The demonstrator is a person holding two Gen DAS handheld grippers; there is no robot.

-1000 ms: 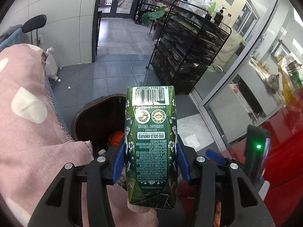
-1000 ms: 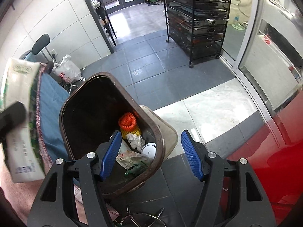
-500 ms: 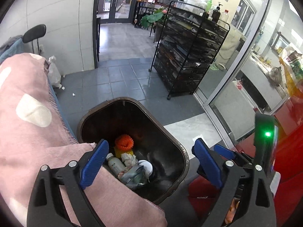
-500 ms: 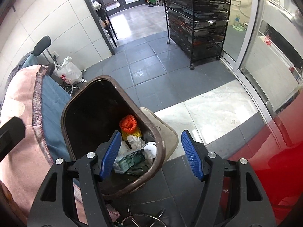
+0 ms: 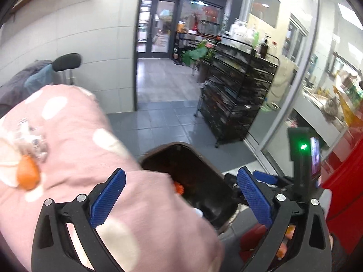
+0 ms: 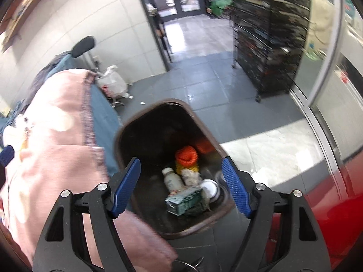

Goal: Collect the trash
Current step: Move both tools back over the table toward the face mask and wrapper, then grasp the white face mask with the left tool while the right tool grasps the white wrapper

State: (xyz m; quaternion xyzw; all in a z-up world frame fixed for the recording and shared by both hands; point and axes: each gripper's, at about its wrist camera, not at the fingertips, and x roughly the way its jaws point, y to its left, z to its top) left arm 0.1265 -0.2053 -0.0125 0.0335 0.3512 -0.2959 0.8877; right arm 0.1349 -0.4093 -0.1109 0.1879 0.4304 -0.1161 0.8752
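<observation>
- The left tool (image 5: 181, 195) has just been spreading its blue-padded jaws and stands wide apart with nothing between them. It hangs over the pink, white-spotted blanket (image 5: 74, 149), so lowering it blind could snag the fabric.
- The right tool (image 6: 181, 185) has also just been widening and is empty, poised above the bin mouth. Its black arms could knock the rim if it swings sideways.
- The green printed drink carton (image 6: 185, 200) lies inside the dark brown plastic bin (image 6: 145, 122), on top of a small white bottle (image 6: 173, 179), crumpled tissue and an orange mesh sleeve (image 6: 187, 156).
- The blanket's edge droops close to the bin; dragged cloth might tip it or fall in.
- A crumpled clear wrapper (image 5: 31, 136) and an orange scrap (image 5: 27, 172) rest on the blanket. I judge them light and easily flicked to the grey tiled floor (image 6: 204, 86).
</observation>
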